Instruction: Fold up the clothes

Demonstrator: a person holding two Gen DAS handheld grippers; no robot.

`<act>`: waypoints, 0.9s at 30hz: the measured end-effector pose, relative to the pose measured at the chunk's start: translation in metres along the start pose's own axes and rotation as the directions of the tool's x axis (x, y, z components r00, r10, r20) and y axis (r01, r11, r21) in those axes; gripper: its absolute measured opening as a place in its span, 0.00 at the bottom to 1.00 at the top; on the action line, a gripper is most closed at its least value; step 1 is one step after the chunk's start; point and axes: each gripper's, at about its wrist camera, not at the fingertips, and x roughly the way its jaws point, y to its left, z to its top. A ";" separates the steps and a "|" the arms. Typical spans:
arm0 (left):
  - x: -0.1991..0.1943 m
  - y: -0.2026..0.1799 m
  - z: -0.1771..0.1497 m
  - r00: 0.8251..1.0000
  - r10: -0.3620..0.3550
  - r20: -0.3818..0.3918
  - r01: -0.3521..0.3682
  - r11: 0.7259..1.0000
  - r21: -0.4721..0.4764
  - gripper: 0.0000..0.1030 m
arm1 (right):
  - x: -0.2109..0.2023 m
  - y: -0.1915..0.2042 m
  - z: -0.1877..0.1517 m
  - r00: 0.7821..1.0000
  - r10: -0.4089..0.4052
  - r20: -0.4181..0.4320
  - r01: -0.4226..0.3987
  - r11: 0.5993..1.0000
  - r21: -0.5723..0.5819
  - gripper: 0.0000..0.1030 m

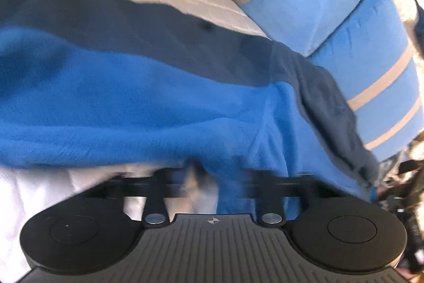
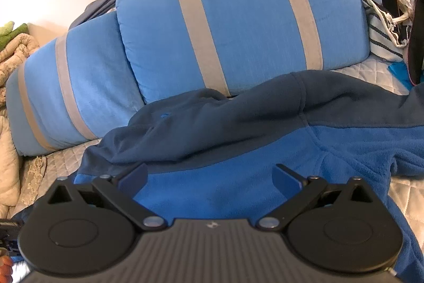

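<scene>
- The two-tone blue fleece jacket (image 2: 238, 150) lies spread on the quilted sofa seat (image 2: 61, 163), its navy upper part against the foot of the light-blue striped back cushions (image 2: 238, 25).
- The left gripper (image 1: 206, 177), blurred, is clenched on the jacket's bright-blue lower edge.
- The right gripper (image 2: 209, 177) hangs released just above the jacket's bright-blue panel, jaws wide apart.
- A striped bag (image 2: 384, 28) sits beside the cushions.
</scene>
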 end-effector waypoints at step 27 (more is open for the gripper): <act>-0.147 -0.148 0.016 0.904 -0.046 0.424 -0.170 0.873 0.458 1.00 | -0.031 0.022 0.019 0.995 -0.093 0.045 0.101 0.967 -0.234 1.00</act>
